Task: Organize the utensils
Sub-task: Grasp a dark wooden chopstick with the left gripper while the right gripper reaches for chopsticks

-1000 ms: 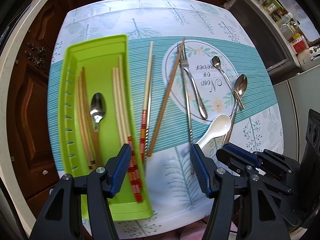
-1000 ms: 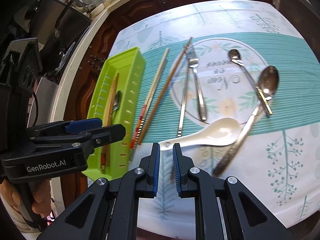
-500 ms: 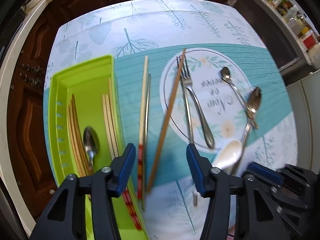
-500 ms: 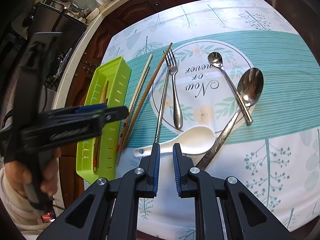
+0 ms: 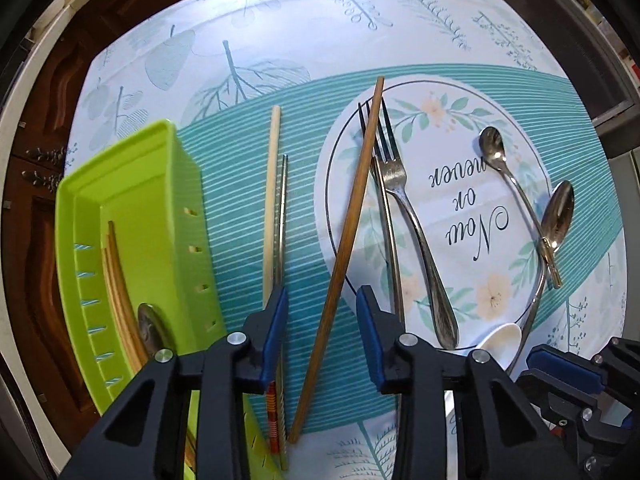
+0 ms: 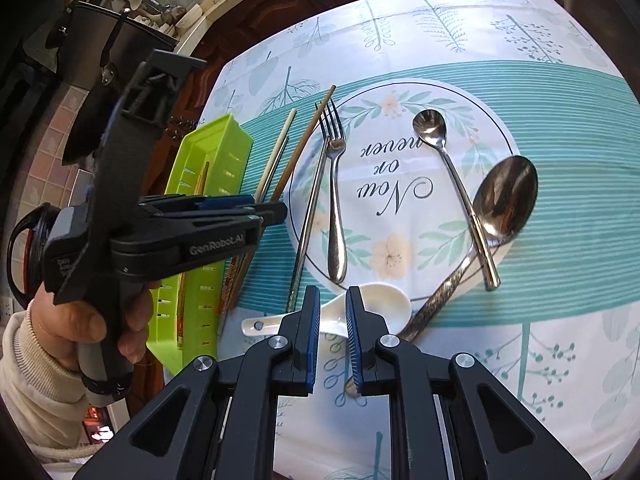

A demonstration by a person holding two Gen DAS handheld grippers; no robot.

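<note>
A brown wooden chopstick (image 5: 352, 208) lies slanted on the tablecloth, and my left gripper (image 5: 322, 294) hovers straight over its lower half. The jaws are closing with the chopstick between them, pads clear of it. A pale chopstick (image 5: 271, 200) and a metal chopstick (image 5: 281, 220) lie just left of it. The green tray (image 5: 132, 184) holds wooden chopsticks (image 5: 118, 280) and a spoon (image 5: 150, 328). My right gripper (image 6: 333, 294) stands over the white ceramic spoon (image 6: 380, 304), jaws a narrow gap apart and holding nothing.
On the printed round mat lie a fork (image 5: 404, 200), a thin metal chopstick (image 5: 394, 264), a small spoon (image 5: 516, 184) and a large spoon (image 5: 558, 212). A hand in a cream sleeve (image 6: 24, 360) holds the left gripper. Dark cabinets and a counter edge ring the table.
My left gripper has dropped and slid right from the tray to straddle the brown chopstick, its jaws narrowing. The right gripper has drifted closer to the white spoon, gap unchanged.
</note>
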